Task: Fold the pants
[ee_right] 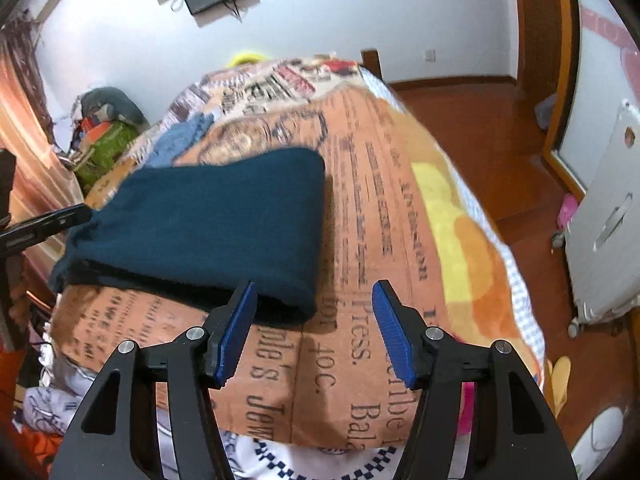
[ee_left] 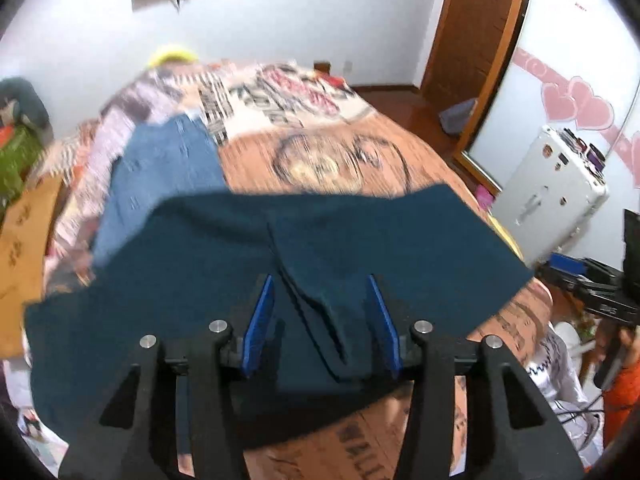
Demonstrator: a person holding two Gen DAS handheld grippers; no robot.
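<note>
Dark teal pants lie folded flat on the bed near its front edge; they also show in the right wrist view. My left gripper is open just above the pants, its blue pads either side of a fold ridge, holding nothing. My right gripper is open and empty, hovering over the printed bedspread just right of the pants' front right corner. The tip of the left gripper shows at the pants' left edge in the right wrist view.
A lighter blue garment lies on the bed behind the pants. A white suitcase stands right of the bed on the wooden floor. Clutter is piled at the bed's left side. Clothes lie below the front edge.
</note>
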